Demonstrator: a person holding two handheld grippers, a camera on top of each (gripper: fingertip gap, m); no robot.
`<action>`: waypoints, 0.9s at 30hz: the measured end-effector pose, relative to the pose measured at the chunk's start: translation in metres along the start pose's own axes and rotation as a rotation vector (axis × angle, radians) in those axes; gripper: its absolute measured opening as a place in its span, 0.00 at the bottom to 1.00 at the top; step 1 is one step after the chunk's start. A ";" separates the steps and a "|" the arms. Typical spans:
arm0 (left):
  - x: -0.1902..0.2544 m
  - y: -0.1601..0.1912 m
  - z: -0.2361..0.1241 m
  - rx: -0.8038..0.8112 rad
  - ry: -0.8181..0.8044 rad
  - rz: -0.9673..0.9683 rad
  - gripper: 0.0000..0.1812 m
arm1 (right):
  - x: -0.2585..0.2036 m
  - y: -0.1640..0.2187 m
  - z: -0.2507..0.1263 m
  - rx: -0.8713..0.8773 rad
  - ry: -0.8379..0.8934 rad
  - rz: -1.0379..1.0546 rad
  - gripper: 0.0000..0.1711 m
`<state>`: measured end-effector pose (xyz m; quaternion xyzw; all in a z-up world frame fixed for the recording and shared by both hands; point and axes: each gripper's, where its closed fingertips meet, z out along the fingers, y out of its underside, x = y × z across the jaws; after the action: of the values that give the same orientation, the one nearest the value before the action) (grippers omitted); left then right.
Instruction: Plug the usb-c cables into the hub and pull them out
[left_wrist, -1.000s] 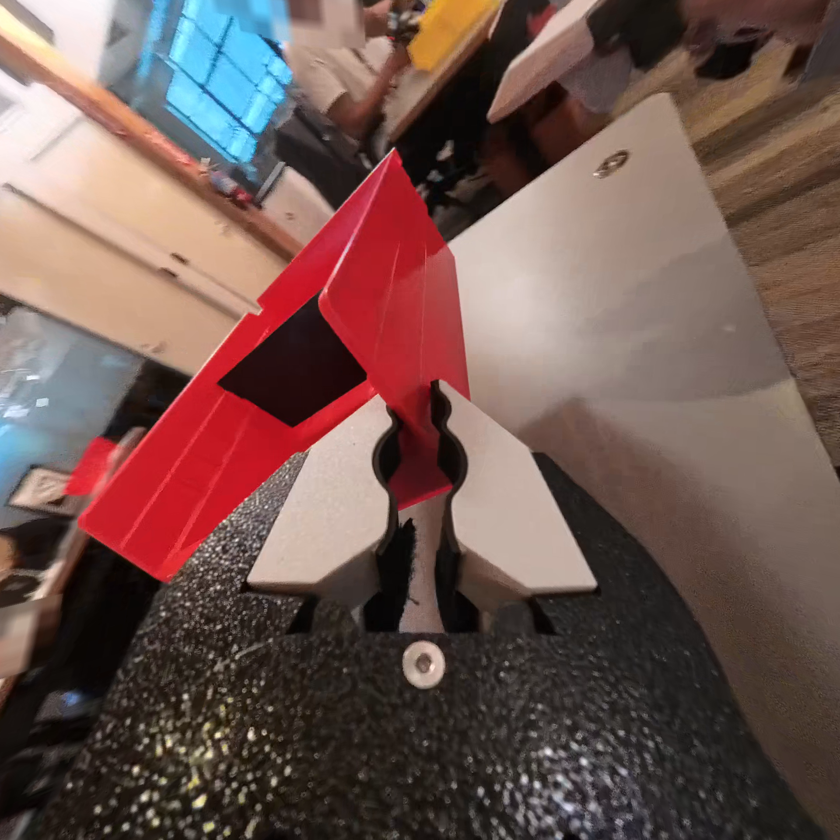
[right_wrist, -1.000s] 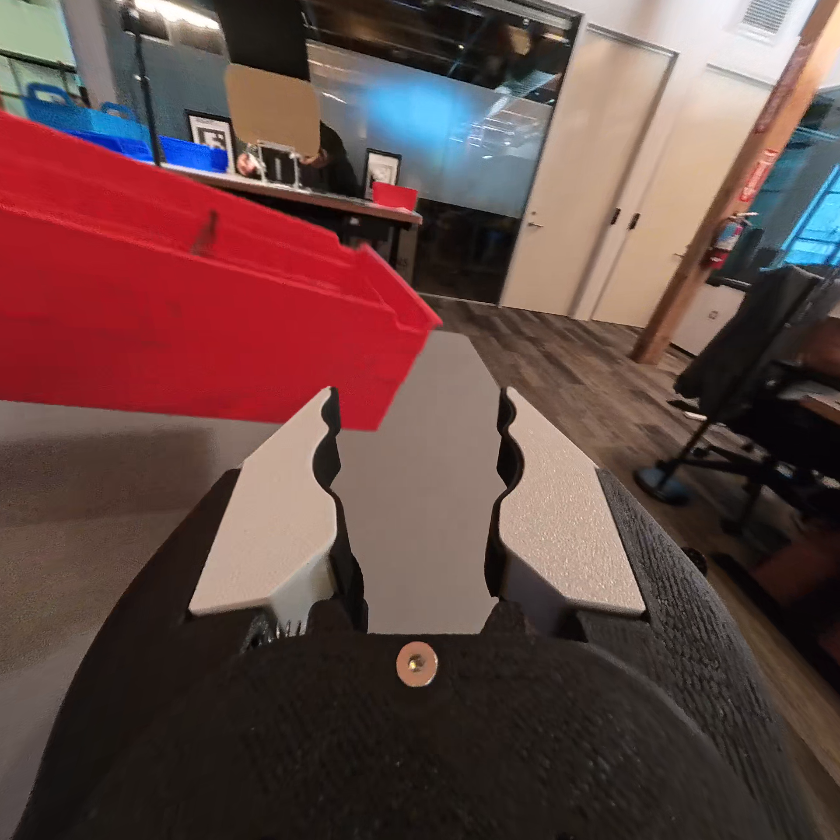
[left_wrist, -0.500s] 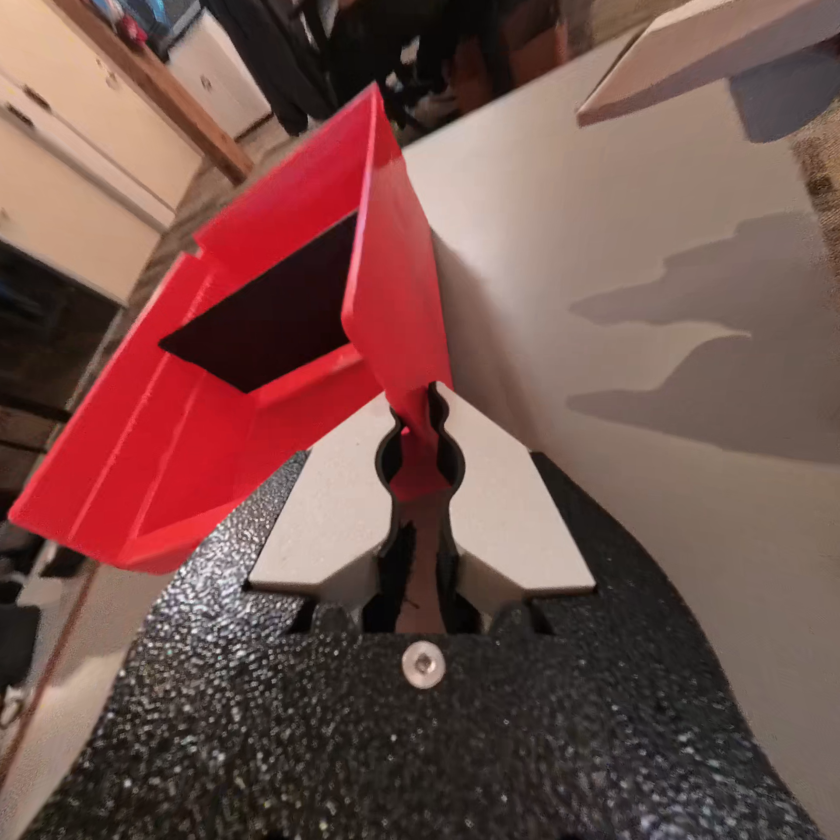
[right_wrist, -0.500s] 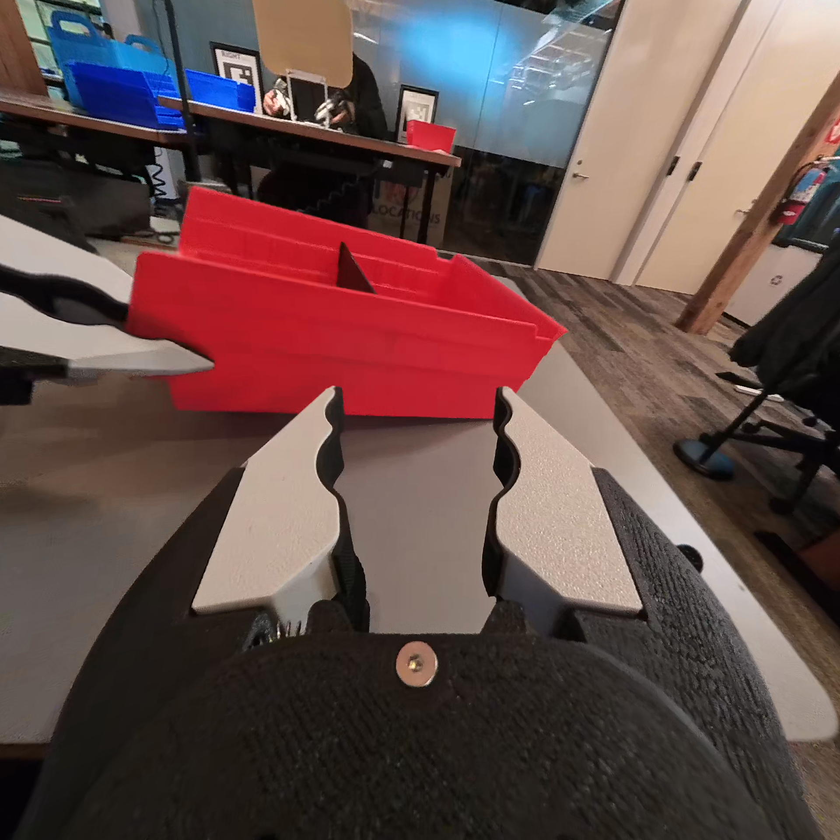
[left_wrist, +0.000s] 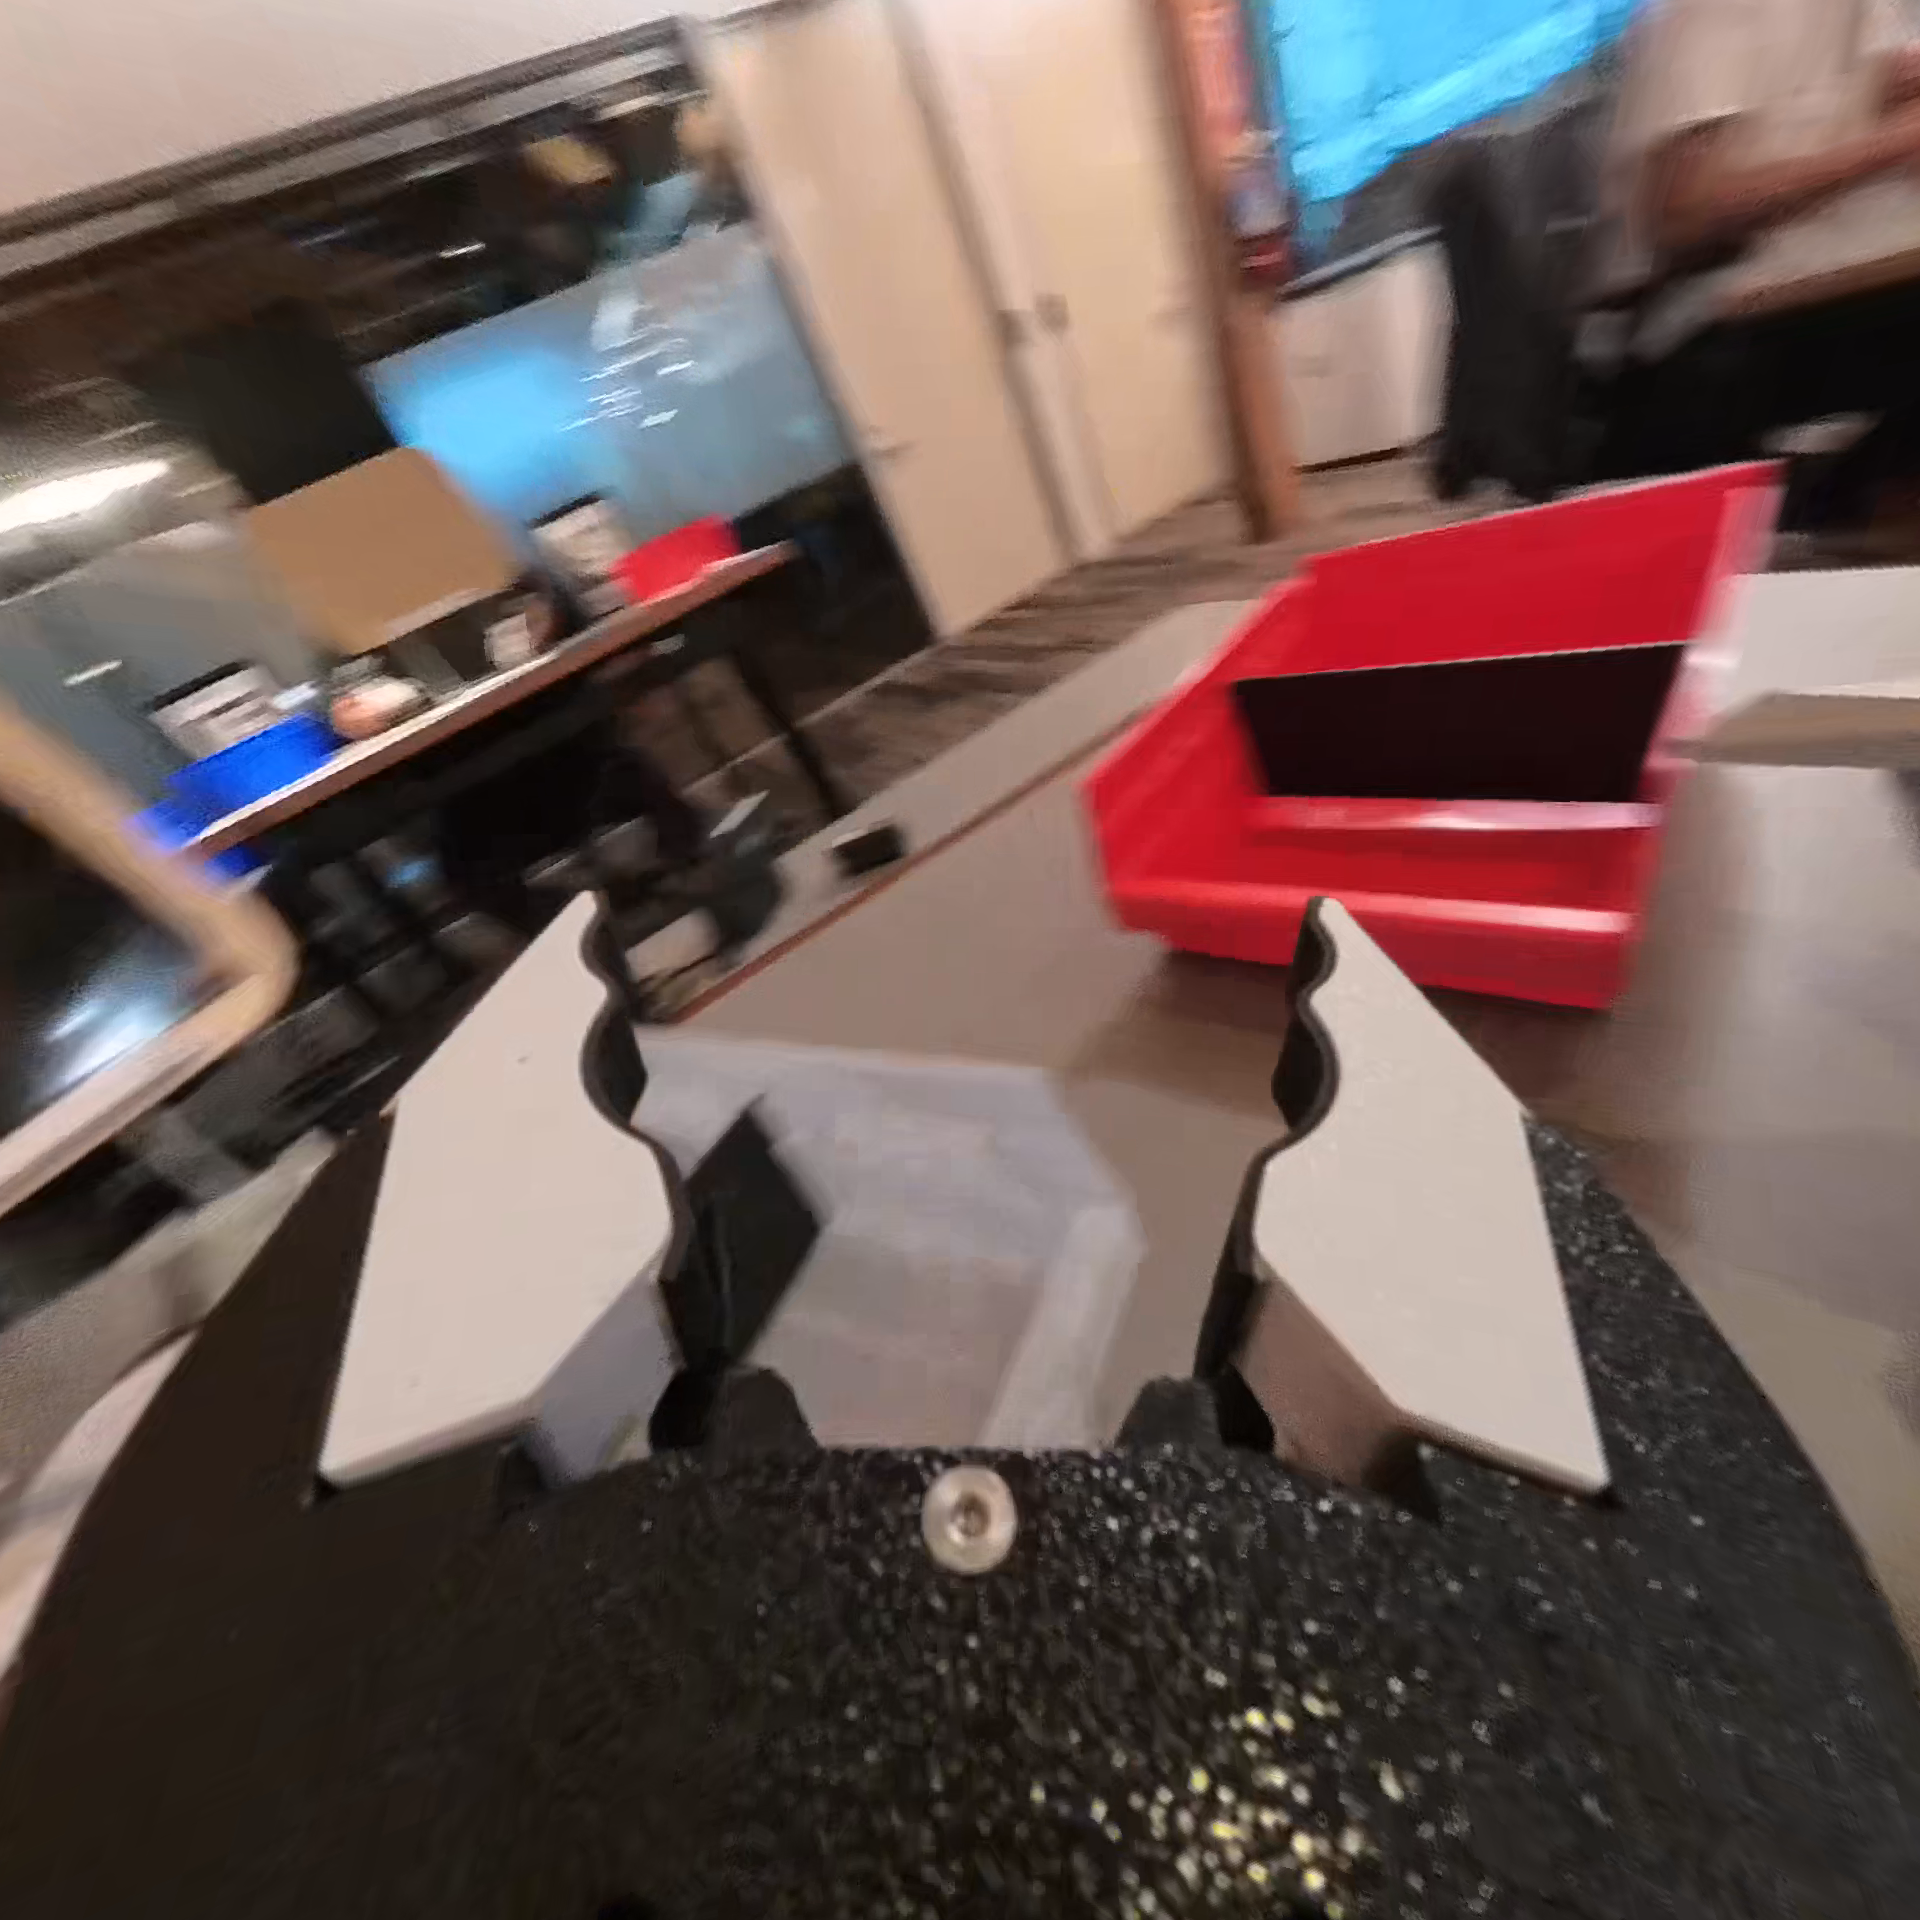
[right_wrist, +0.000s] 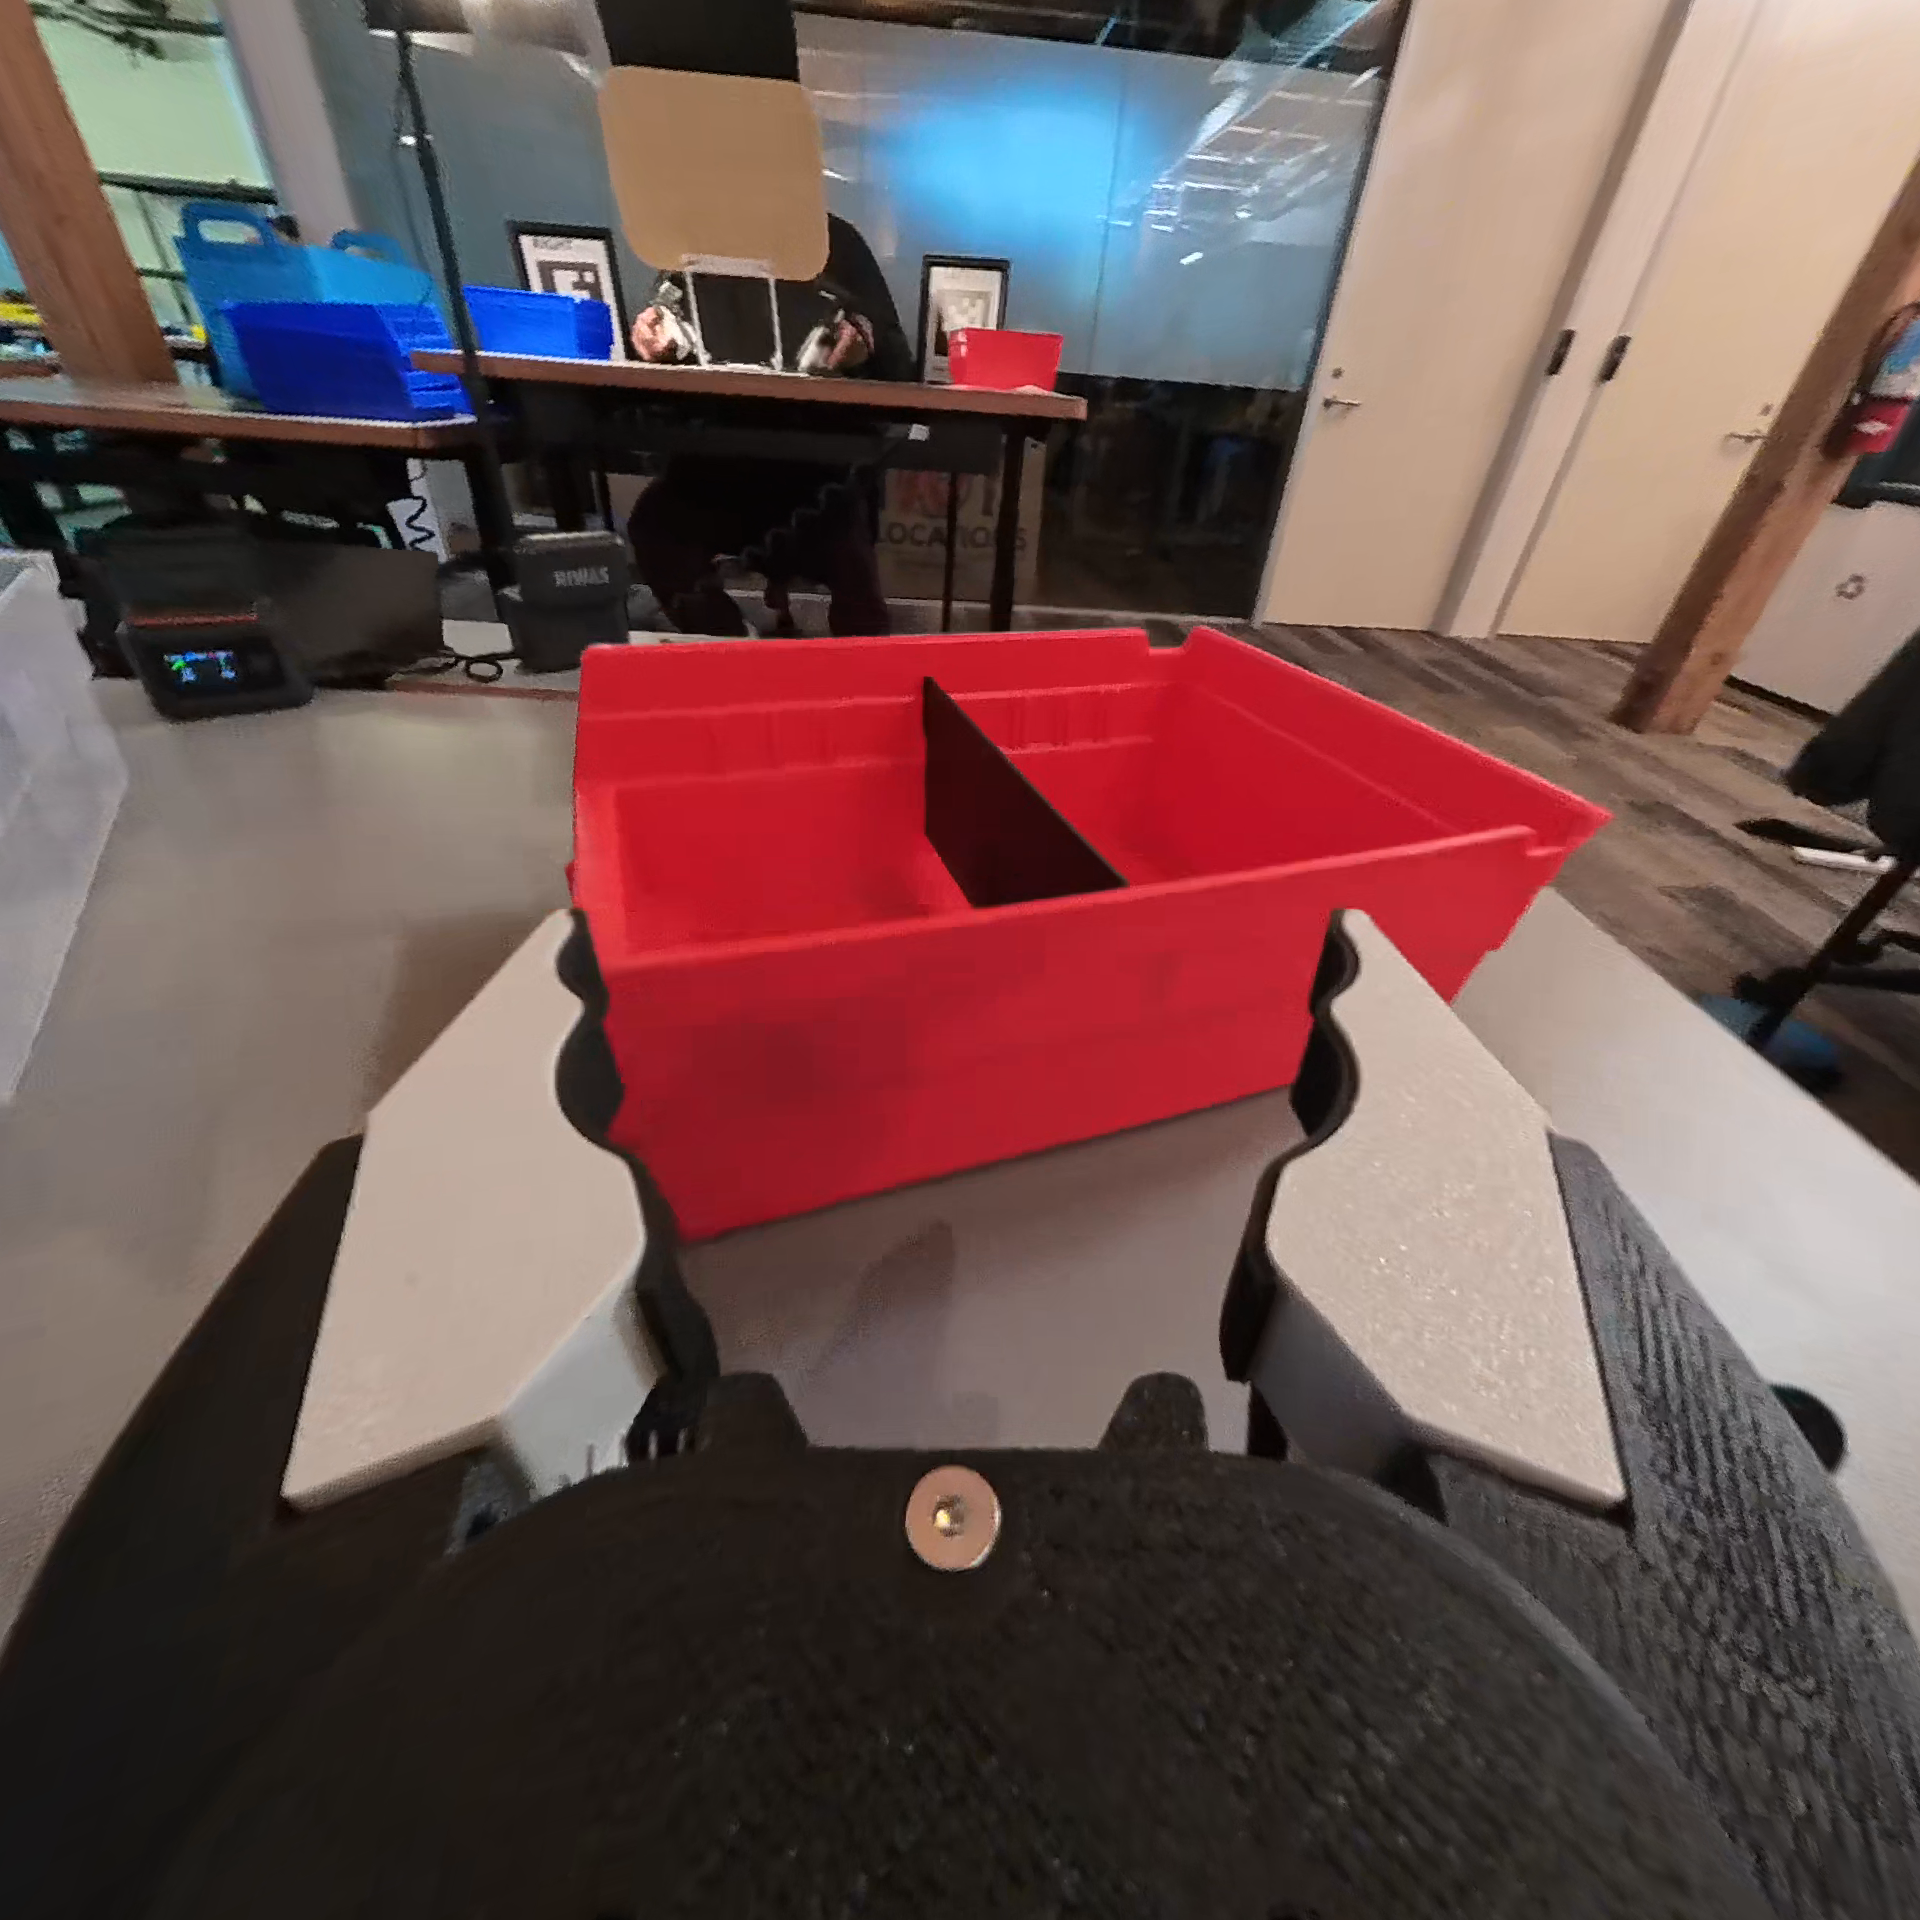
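Note:
No USB-C cable or hub shows in either view. A red bin (right_wrist: 935, 1060) with a black divider (right_wrist: 997, 821) rests on the grey table (right_wrist: 260, 935), both compartments empty. My right gripper (right_wrist: 954, 925) is open and empty, just in front of the bin's near wall. My left gripper (left_wrist: 956, 914) is open and empty, hovering over a translucent white bin (left_wrist: 935, 1195) with its own black divider (left_wrist: 748, 1216). The red bin (left_wrist: 1403, 862) lies ahead and to the right in the blurred left wrist view.
A clear plastic container (right_wrist: 42, 790) stands at the table's left edge. Beyond the table's far edge are a desk (right_wrist: 748, 390) with a seated person, blue bins (right_wrist: 332, 353) and a small red bin (right_wrist: 1003, 358). A chair base (right_wrist: 1829, 997) is on the floor at right.
My left gripper let go of the red bin's wall, opened wide and swung away. The bin came down from a tilted, lifted pose onto the table. My right gripper opened wider.

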<state>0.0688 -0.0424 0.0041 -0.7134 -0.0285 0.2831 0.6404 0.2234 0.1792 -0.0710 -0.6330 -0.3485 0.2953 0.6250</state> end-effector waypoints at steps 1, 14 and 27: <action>-0.029 0.009 -0.016 -0.029 -0.106 -0.016 0.68 | -0.007 -0.001 0.007 -0.006 0.004 0.018 0.81; -0.118 0.162 -0.078 -0.482 -0.354 -0.140 0.54 | -0.007 0.028 0.027 -0.154 0.131 0.060 0.61; -0.197 0.210 -0.145 -0.568 -0.417 -0.327 0.03 | 0.099 0.058 -0.009 -0.410 0.127 -0.002 0.03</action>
<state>-0.1001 -0.2889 -0.1157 -0.7753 -0.3487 0.2973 0.4346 0.2923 0.2558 -0.1224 -0.7640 -0.3619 0.1772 0.5039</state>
